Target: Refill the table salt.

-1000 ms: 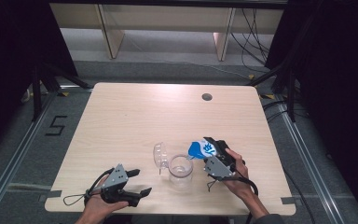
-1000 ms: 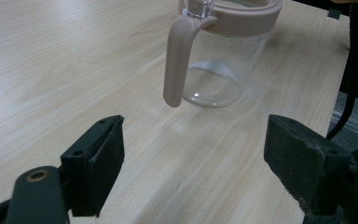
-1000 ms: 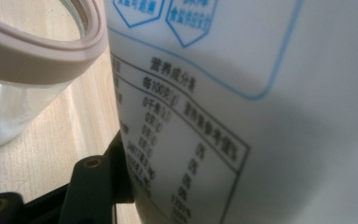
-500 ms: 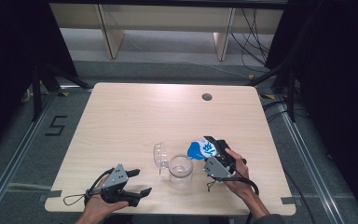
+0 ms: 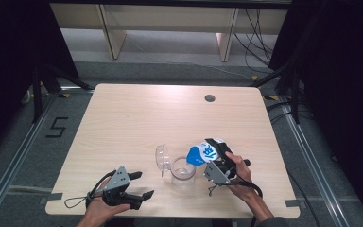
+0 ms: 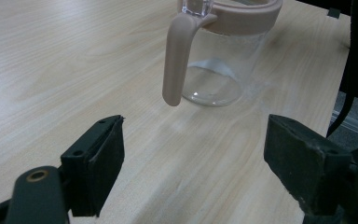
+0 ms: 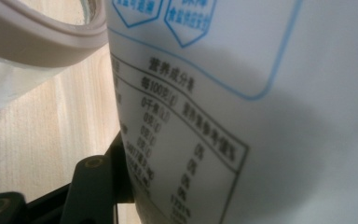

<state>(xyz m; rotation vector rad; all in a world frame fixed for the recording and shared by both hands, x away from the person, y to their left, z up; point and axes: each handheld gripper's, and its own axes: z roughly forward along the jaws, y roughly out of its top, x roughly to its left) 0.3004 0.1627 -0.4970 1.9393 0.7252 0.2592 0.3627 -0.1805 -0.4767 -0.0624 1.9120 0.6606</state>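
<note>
A clear jug [image 5: 183, 173] with a beige rim and handle stands on the wooden table [image 5: 170, 113] near its front edge. My right gripper [image 5: 217, 156] is shut on a white and blue bottle [image 5: 203, 153], tilted so its blue end hangs over the jug's mouth. In the right gripper view the bottle's printed label [image 7: 242, 107] is right up against the camera, with the jug's rim [image 7: 42, 42] beside it. My left gripper [image 5: 139, 185] rests open at the front left; in the left gripper view the jug [image 6: 219, 56] and its handle [image 6: 177, 56] stand ahead of the open jaws.
The jug's open lid [image 5: 162, 158] tips to its left. A round grommet hole [image 5: 210, 98] sits at the table's far right. Dark floor, rails and cables surround the table. A cable [image 5: 82, 201] trails from the left gripper.
</note>
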